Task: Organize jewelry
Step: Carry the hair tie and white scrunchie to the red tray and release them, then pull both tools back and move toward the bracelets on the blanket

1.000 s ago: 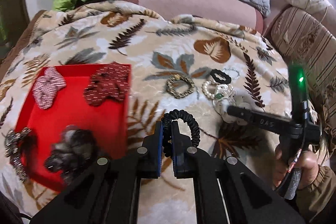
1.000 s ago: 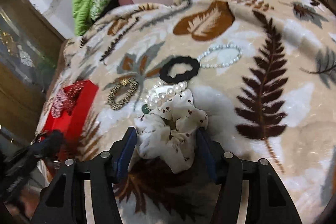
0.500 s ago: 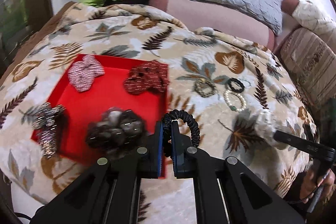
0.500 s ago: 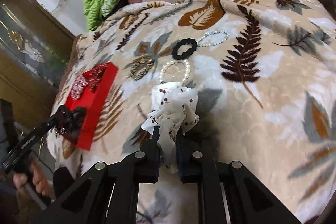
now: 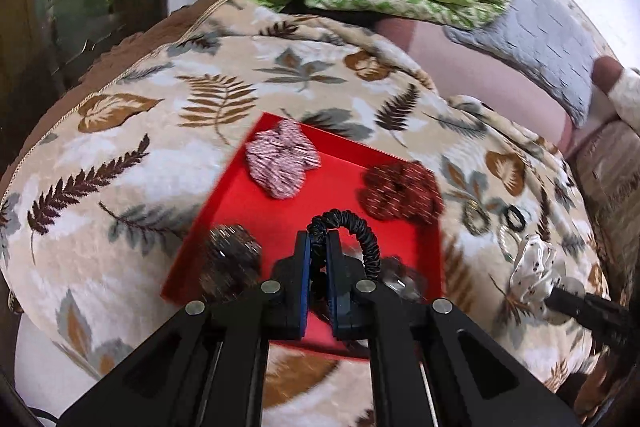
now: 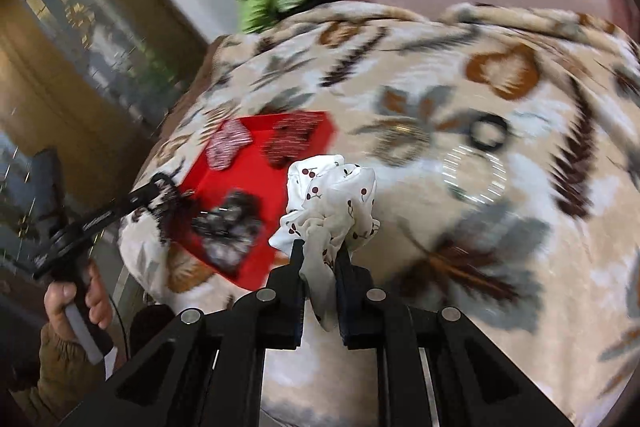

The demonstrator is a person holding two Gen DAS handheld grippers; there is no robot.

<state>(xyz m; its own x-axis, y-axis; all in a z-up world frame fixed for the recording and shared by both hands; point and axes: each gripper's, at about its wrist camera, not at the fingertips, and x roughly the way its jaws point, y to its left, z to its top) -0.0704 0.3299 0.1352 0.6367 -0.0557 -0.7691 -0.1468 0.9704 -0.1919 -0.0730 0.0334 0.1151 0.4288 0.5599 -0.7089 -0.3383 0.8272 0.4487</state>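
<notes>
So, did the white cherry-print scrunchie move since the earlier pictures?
Yes. The white cherry-print scrunchie left the pearl bracelet behind and now hangs, lifted, beside the red tray.

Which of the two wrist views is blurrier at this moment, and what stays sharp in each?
Right wrist view: heavy motion blur smears the blanket, red tray and pearl bracelet; only the right gripper and its white cherry-print scrunchie look crisp. Left wrist view: milder blur, mostly at the fisheye edges; the left gripper and black scrunchie are sharp.
</notes>
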